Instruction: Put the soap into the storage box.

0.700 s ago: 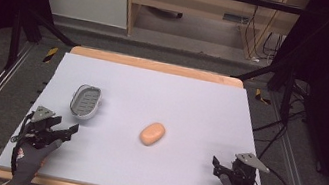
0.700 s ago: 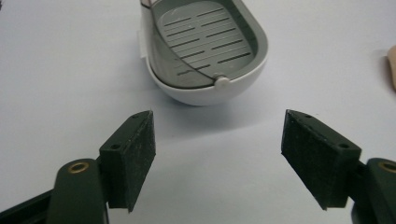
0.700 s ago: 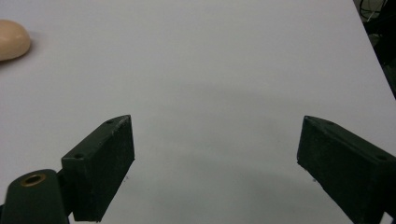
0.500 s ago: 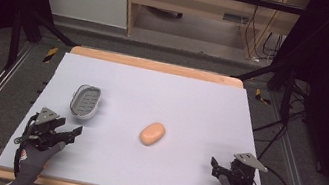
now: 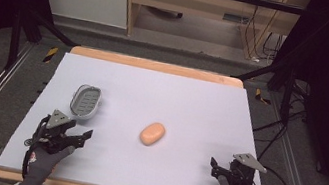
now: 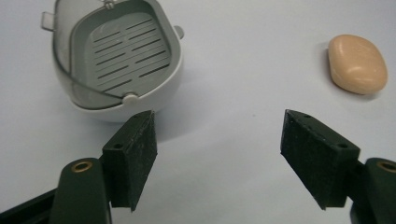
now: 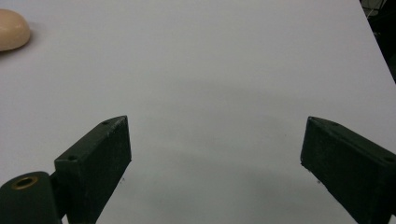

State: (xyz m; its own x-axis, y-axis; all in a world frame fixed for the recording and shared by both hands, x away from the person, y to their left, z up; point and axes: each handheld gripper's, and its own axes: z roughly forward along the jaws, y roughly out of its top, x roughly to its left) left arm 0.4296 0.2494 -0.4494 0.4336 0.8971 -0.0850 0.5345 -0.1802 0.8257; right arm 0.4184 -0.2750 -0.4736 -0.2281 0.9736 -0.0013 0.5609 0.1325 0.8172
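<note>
On worktop (image 5: 202, 99): left tongs (image 5: 78, 137) and right tongs (image 5: 219, 165), both wide, empty; soap bar (image 5: 152, 133) lying diagonally; dish (image 5: 86, 101) lengthwise.

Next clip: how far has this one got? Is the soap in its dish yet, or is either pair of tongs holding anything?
Nothing looks done. The peach oval soap bar lies bare on the white table mat, apart from the empty grey slotted soap dish. Nothing is in hand: the left tongs and right tongs are both open near the front edge. If the soap belongs in the dish, picking and placing remain.
</note>
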